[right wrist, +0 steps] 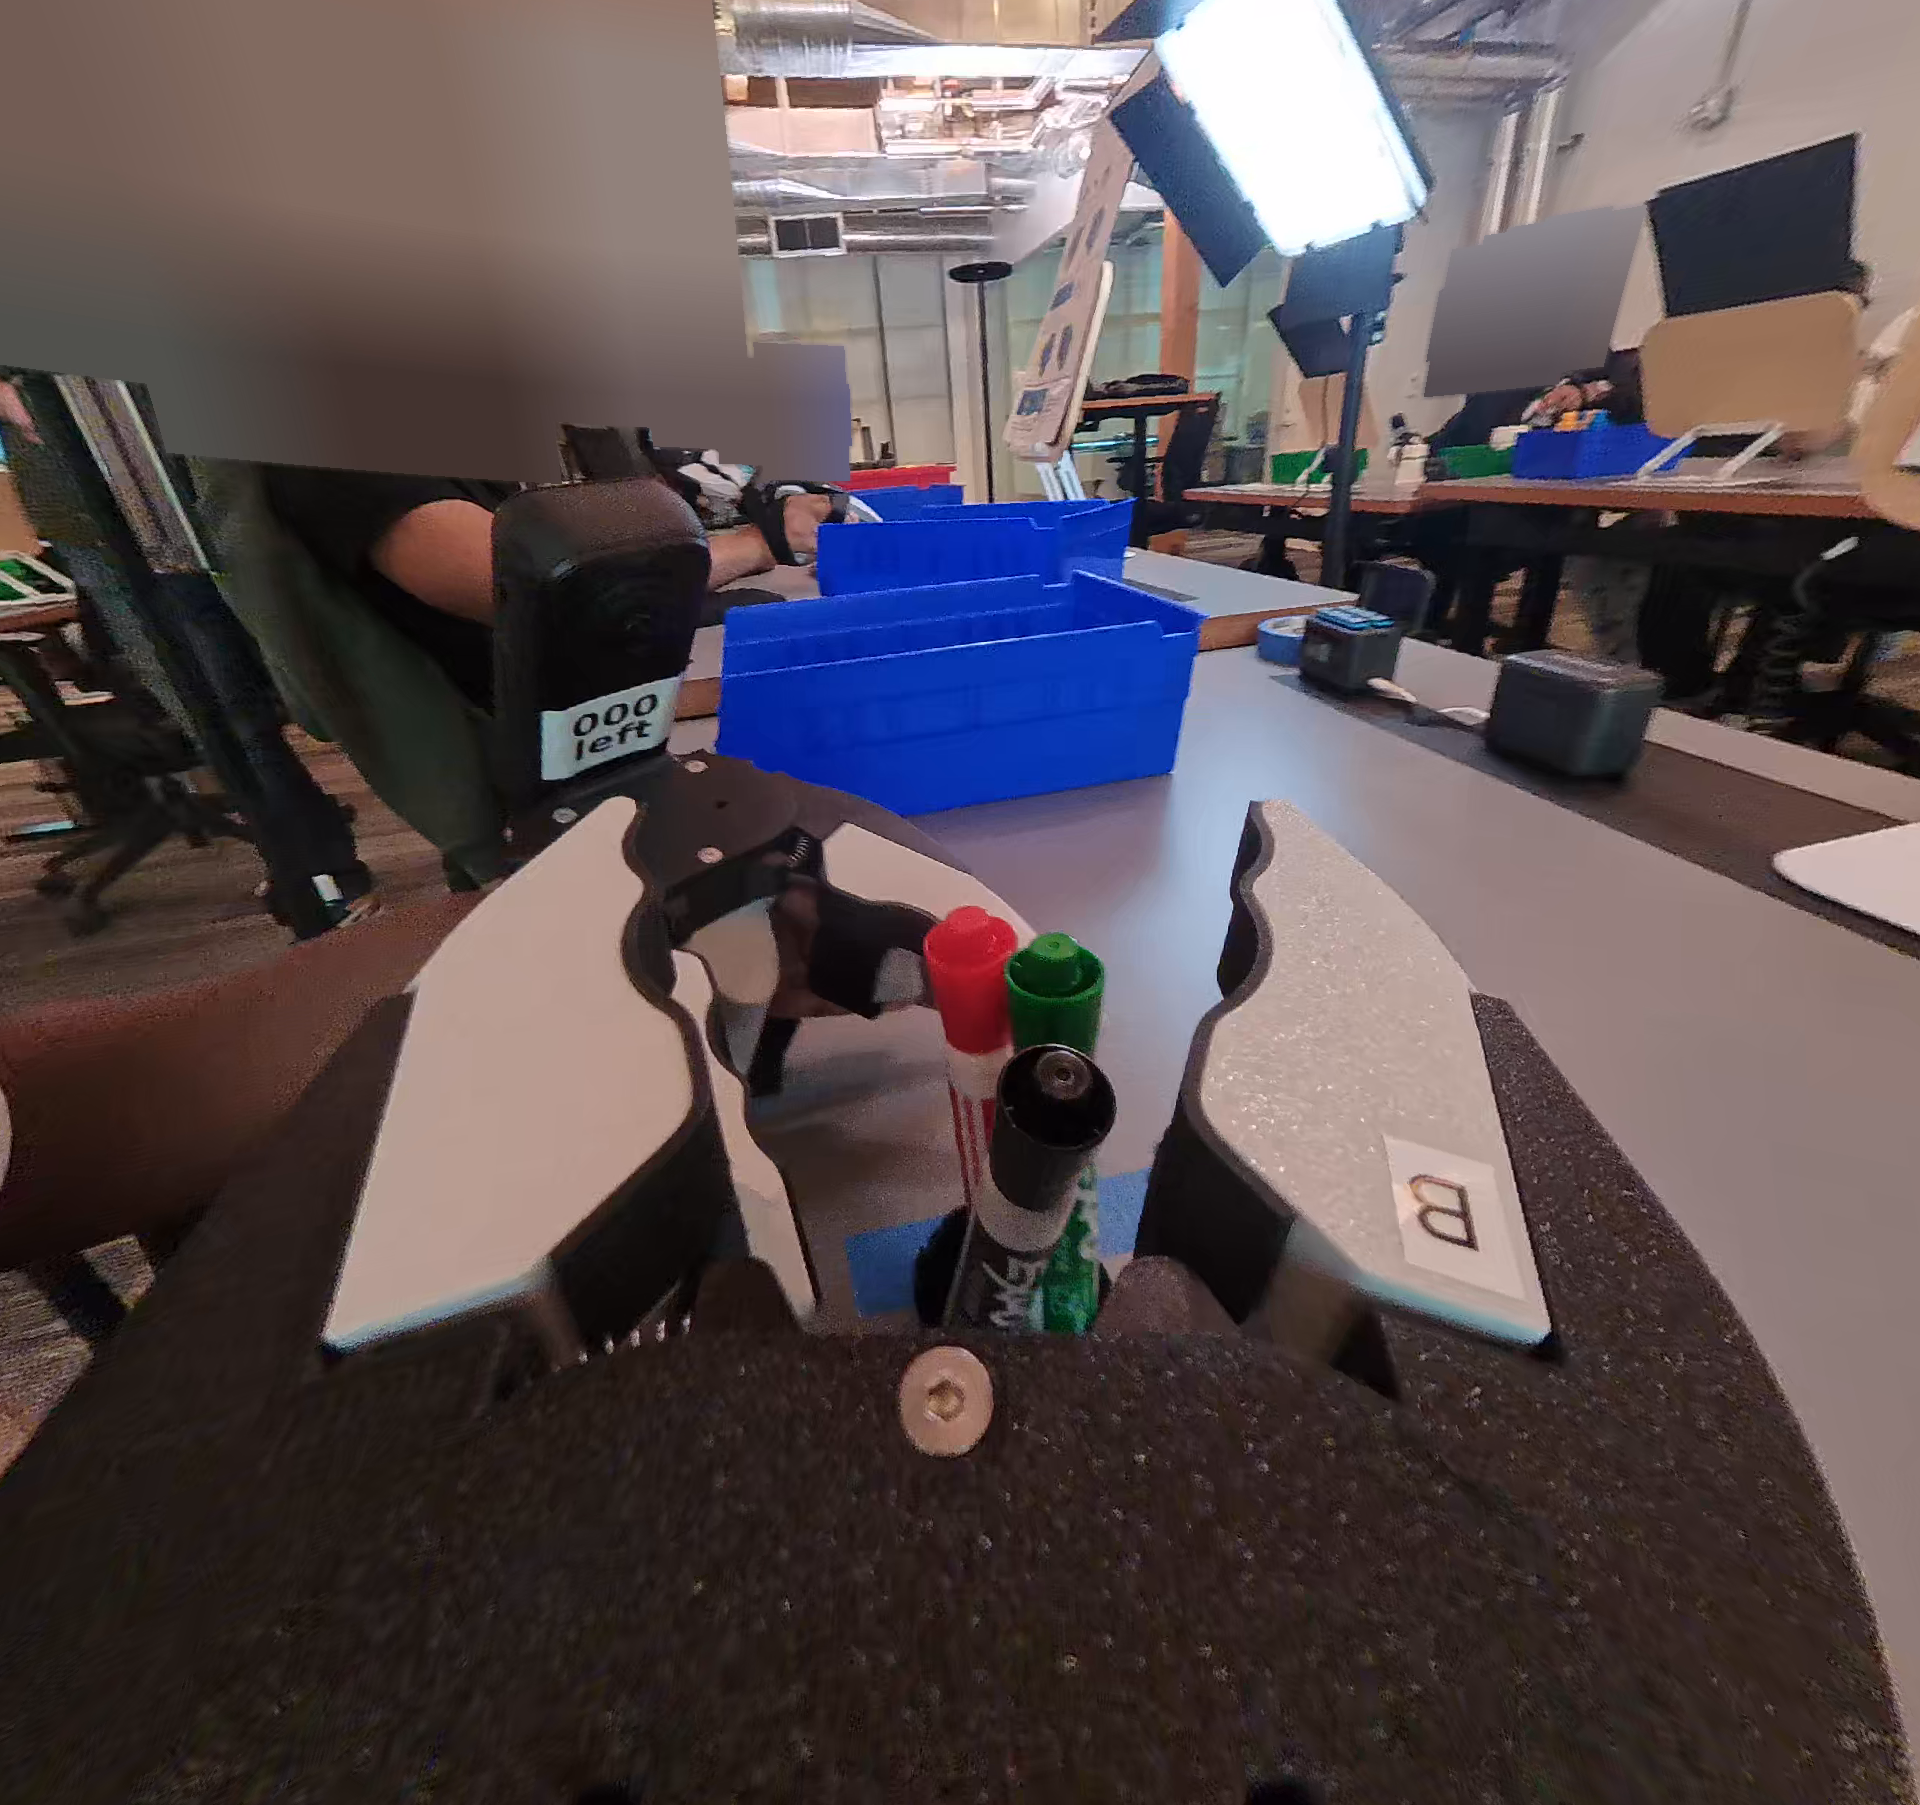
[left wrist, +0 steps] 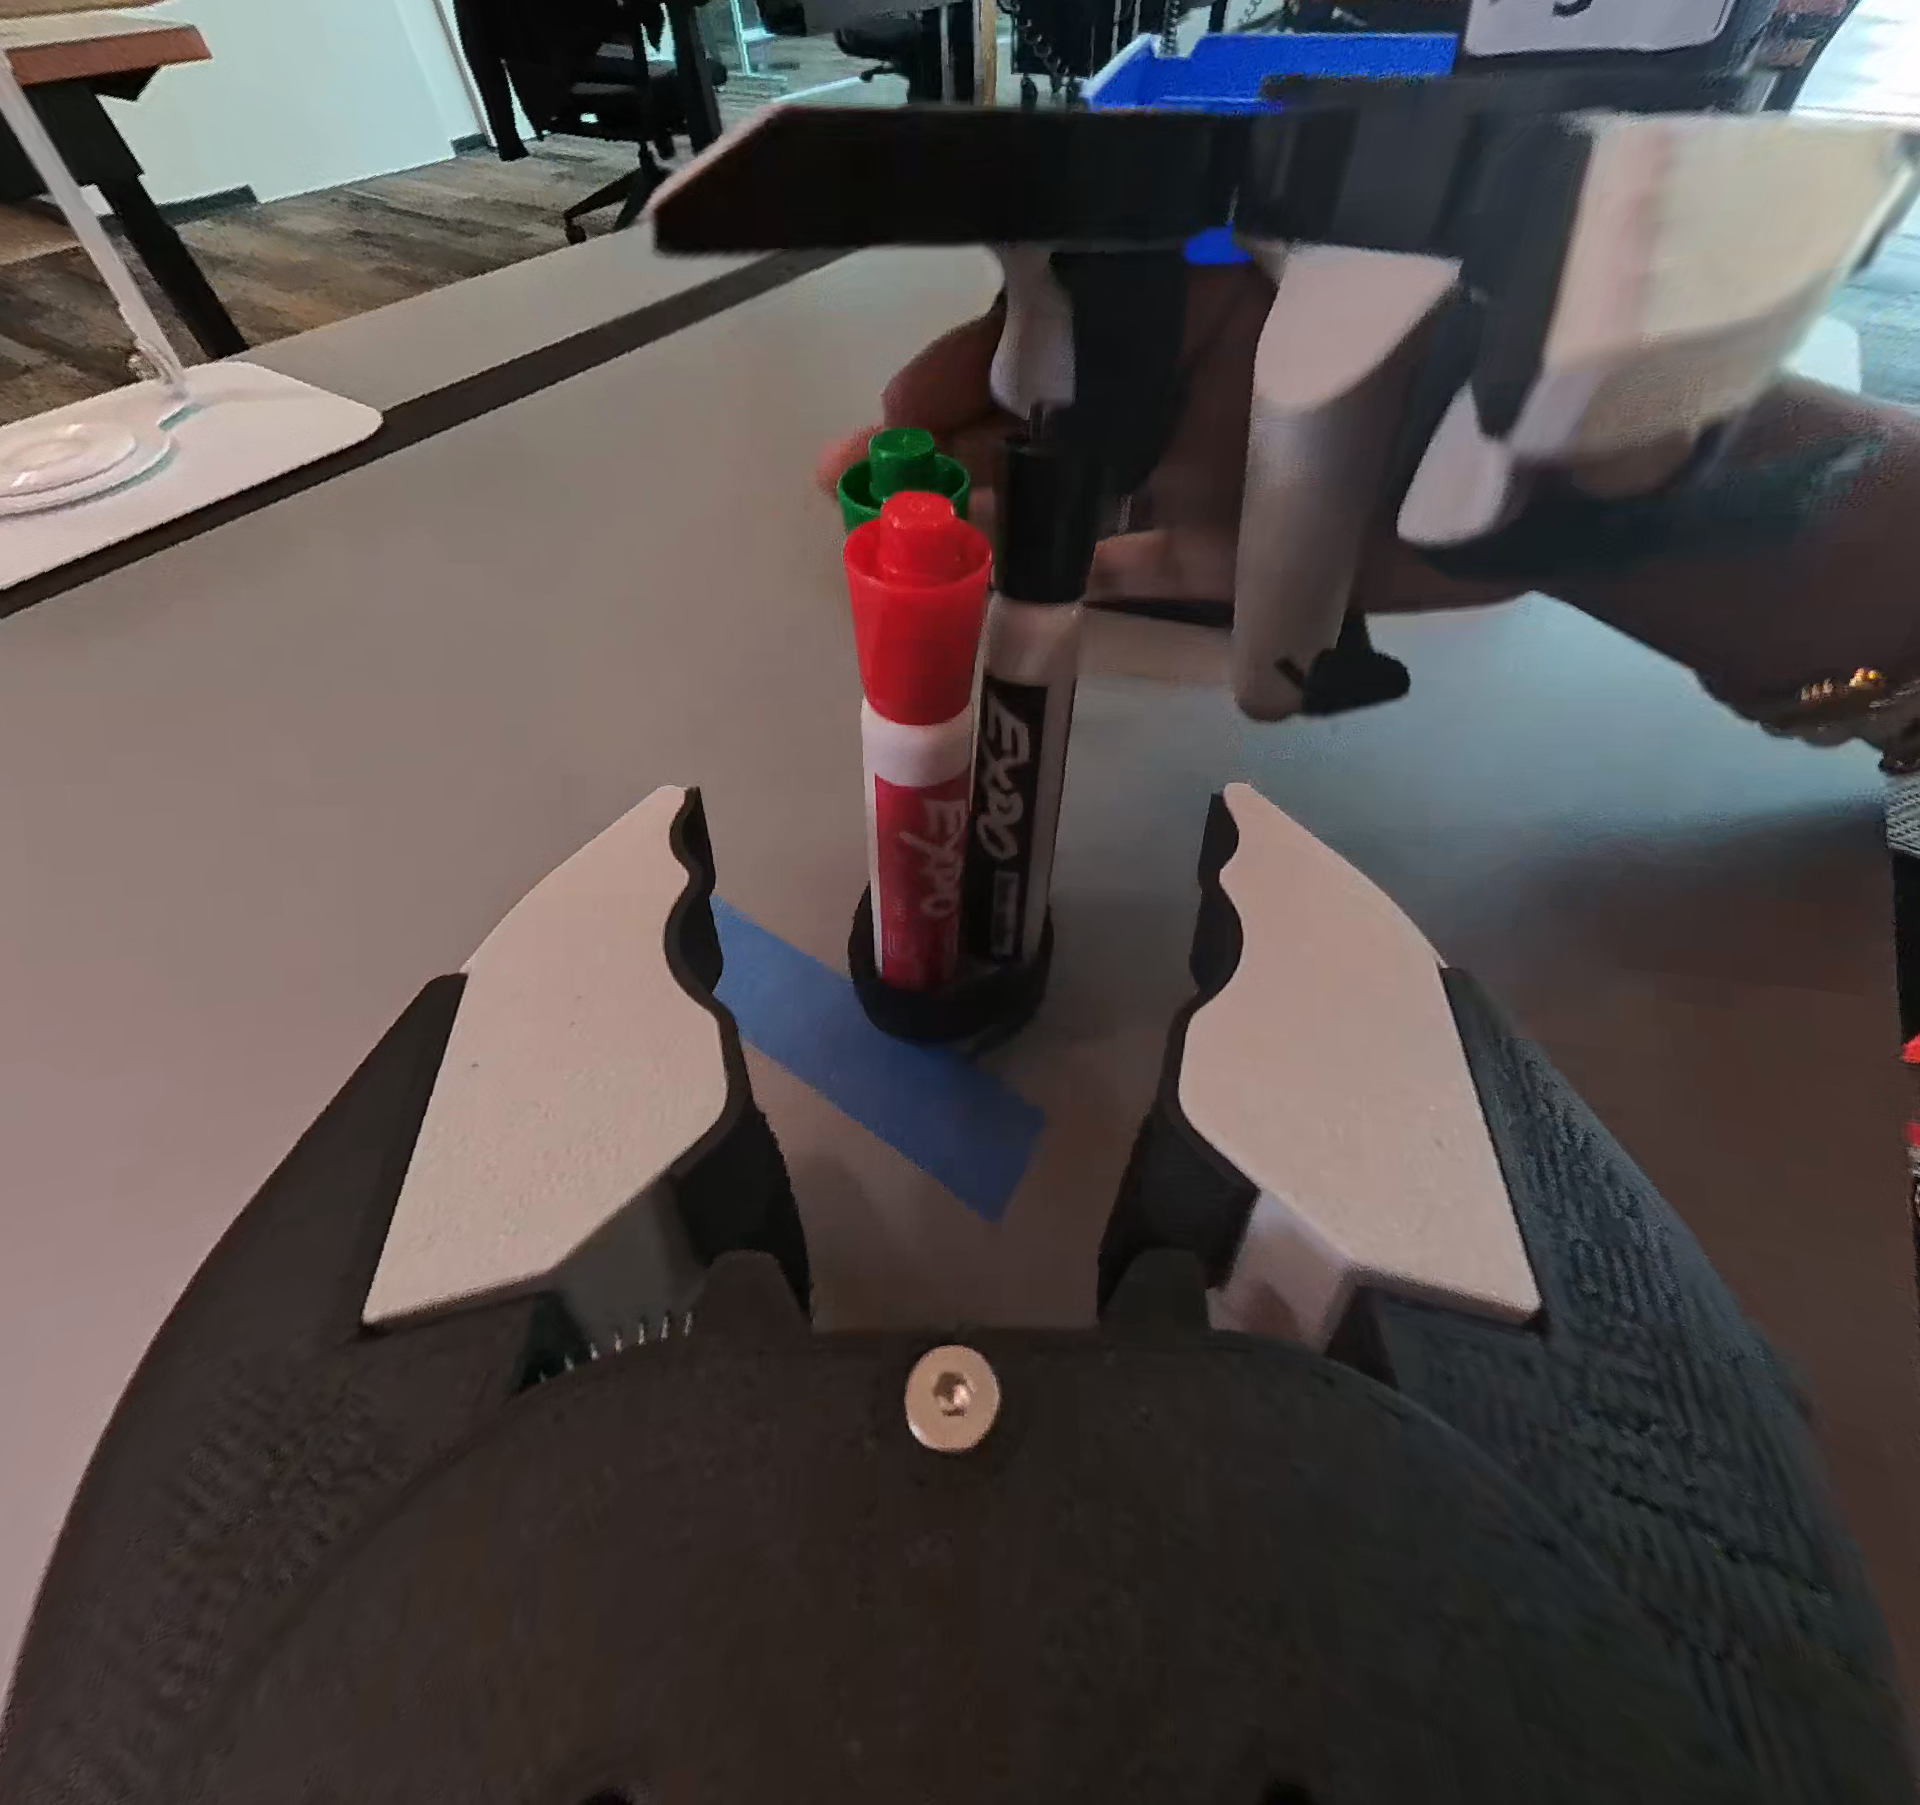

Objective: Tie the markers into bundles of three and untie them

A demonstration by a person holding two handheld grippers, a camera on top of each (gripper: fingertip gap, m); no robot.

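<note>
Markers, red [left wrist: 914,716], black [left wrist: 1023,716] and green [left wrist: 902,482], stand upright in a black holder [left wrist: 951,997] on blue tape [left wrist: 883,1059], with bare grey table [left wrist: 416,716] around. Your left gripper [left wrist: 956,851] and right gripper [right wrist: 940,903] are both spread, pinching nothing. Only your right view shows the blue bins [right wrist: 956,706]. The green barrel is mostly hidden in your left view.

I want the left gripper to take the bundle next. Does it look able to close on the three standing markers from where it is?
Probably yes. The left gripper is open with the red marker and black marker standing straight ahead between its fingers; the right gripper hovering above their caps may crowd it.
</note>
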